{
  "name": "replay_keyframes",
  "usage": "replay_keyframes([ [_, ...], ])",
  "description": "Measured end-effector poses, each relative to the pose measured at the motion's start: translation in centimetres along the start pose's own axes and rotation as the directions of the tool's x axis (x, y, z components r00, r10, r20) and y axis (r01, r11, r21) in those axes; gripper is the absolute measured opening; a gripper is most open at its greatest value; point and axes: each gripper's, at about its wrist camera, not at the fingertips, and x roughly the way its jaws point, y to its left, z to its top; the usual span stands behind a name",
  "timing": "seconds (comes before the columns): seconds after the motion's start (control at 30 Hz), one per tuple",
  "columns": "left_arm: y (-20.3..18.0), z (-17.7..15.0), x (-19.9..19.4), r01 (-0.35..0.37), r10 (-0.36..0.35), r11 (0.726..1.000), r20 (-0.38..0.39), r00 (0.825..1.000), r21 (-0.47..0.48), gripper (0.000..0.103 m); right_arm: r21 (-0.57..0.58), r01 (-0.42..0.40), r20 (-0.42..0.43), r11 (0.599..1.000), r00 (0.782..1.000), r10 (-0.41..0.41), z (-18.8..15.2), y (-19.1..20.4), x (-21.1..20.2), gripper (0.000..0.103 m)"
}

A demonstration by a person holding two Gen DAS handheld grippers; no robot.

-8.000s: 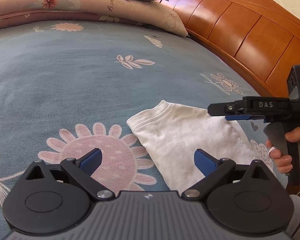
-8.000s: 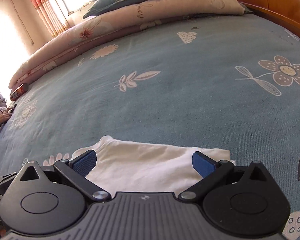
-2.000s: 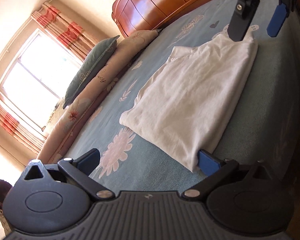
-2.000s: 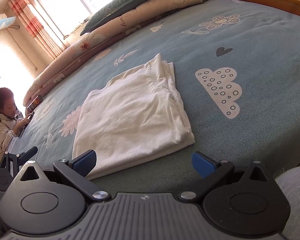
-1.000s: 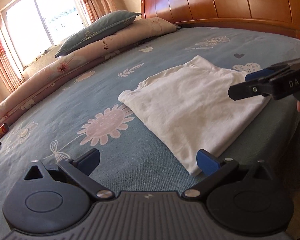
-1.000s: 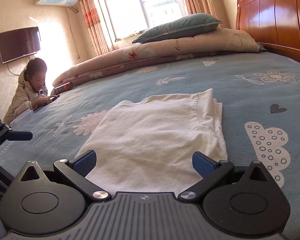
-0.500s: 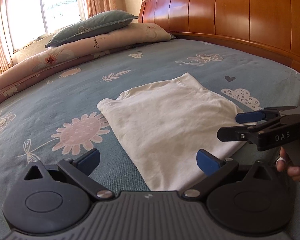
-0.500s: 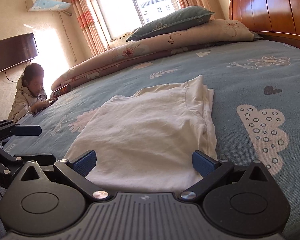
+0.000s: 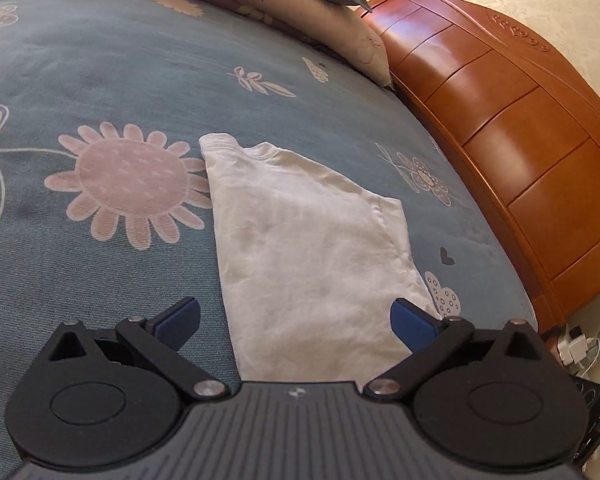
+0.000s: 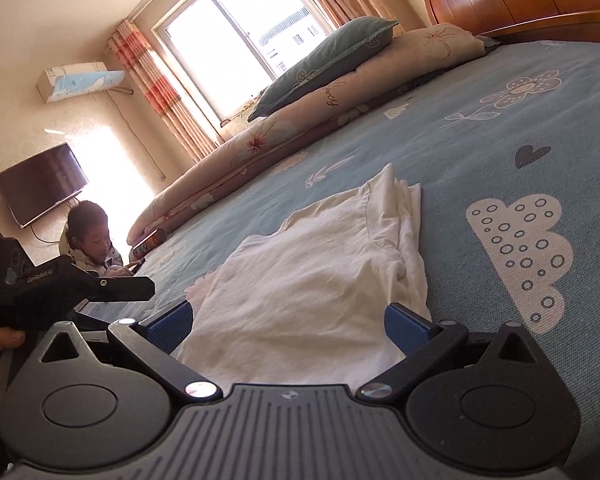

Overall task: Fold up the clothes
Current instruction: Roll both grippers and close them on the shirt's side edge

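Bedspread (image 9: pixel 100 60) in blue-grey, printed with pink flowers, clouds and hearts, covers a wide bed with a folded white garment (image 9: pixel 312 248) lying flat on it, near the wooden headboard (image 9: pixel 512 120). Rolled quilt (image 10: pixel 300 128) and green pillow (image 10: pixel 324 60) lie beyond the garment, under a sunlit window (image 10: pixel 236 36) with striped curtains; a wall television (image 10: pixel 40 184) and a person (image 10: pixel 92 240) sit beside the bed's far edge. Left gripper (image 9: pixel 296 320) and right gripper (image 10: pixel 288 326) both hover at the garment's near edge, fingers spread wide, gripping nothing.
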Motion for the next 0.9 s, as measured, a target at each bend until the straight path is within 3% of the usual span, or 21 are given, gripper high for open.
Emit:
replay_keyframes([
  [0.13, 2.3, 0.8, 2.5, 0.027, -0.036, 0.986, -0.050, 0.998, -0.166, 0.082, 0.014, -0.017, 0.032, 1.000, 0.999, 0.016, 0.2, -0.3, -0.5, 0.103],
  [0.17, 2.9, 0.9, 3.1, 0.034, -0.047, 0.978, -0.059, 0.997, -0.206, 0.081, 0.026, -0.021, 0.036, 0.999, 0.999, 0.020, 0.3, -0.5, -0.6, 0.103],
  [0.67, 4.2, 3.7, 6.4, 0.137, -0.147, 0.960, -0.020, 0.989, -0.245, 0.079, 0.089, -0.048, 0.053, 0.995, 0.998, 0.043, 0.6, -2.1, -0.7, 0.103],
  [0.8, 4.8, 4.3, 7.1, 0.179, -0.190, 0.947, -0.016, 0.982, -0.268, 0.079, 0.102, -0.048, 0.058, 0.994, 0.997, 0.042, 0.7, -2.4, -0.8, 0.103],
  [0.9, 5.9, 2.5, 6.3, 0.256, -0.272, 0.918, -0.012, 0.962, -0.303, 0.080, 0.105, -0.062, 0.057, 0.992, 0.997, 0.056, 0.7, -2.4, -0.9, 0.103],
])
